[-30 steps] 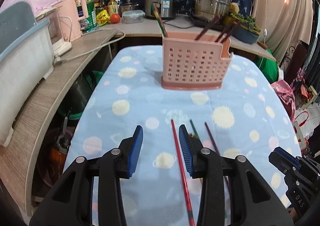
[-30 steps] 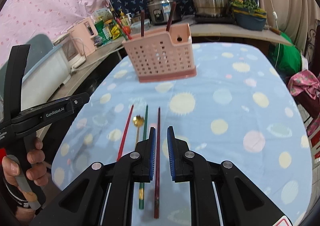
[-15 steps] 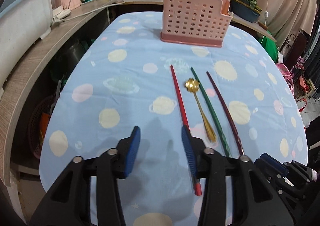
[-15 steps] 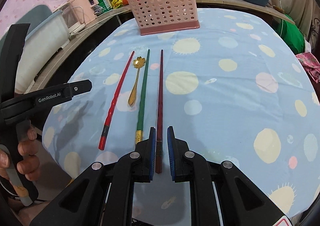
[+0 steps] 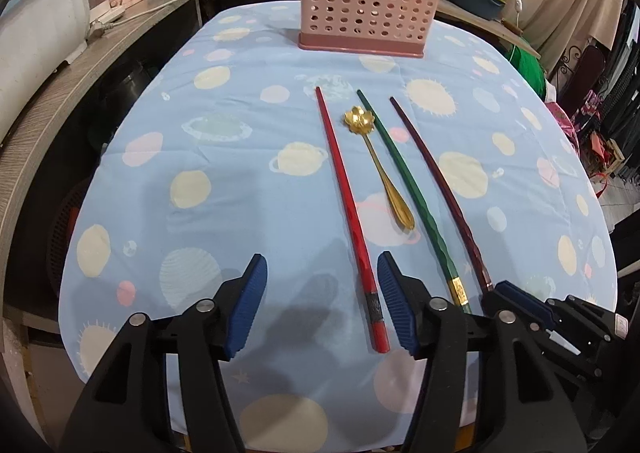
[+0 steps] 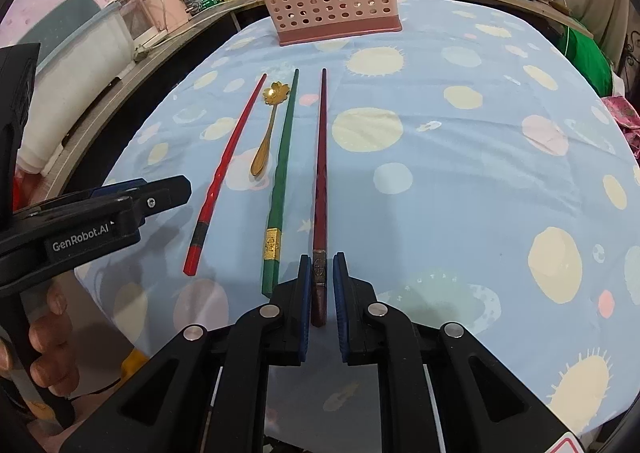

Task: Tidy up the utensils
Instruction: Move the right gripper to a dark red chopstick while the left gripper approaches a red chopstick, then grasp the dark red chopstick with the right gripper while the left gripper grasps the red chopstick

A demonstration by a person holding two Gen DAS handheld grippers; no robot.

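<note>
Right wrist view shows the right gripper with its blue pads straddling the butt end of the dark maroon chopstick; the gap is narrow but I honestly can't tell if the pads are touching the stick or just flanking it, so call it nearly closed with nothing clearly lifted. Over on the other side the left gripper is spread wide and holding nothing; the red chopstick has its butt end lying between the pads, closer to the right-hand one.

Everything to be sorted lies on the blue planet-print tablecloth in a neat row: red chopstick, then the little gold spoon with the flower-shaped bowl, then the green chopstick, then the maroon one, all pointing toward the pink perforated caddy standing at the far end; the caddy looks like it has some sticks in it, though that bit is cropped.

Handling-wise, these look light, stiff and thin; my guess is lacquered, so slippery, and they lie flat on soft cloth, which makes getting under them fiddly. I'd pinch at the thick butt end where the banding is; it's the widest part, though the long tip will swing, so a firm squeeze helps. The spoon is probably the easiest to fumble; grab the handle mid-length, not the bowl.
</note>
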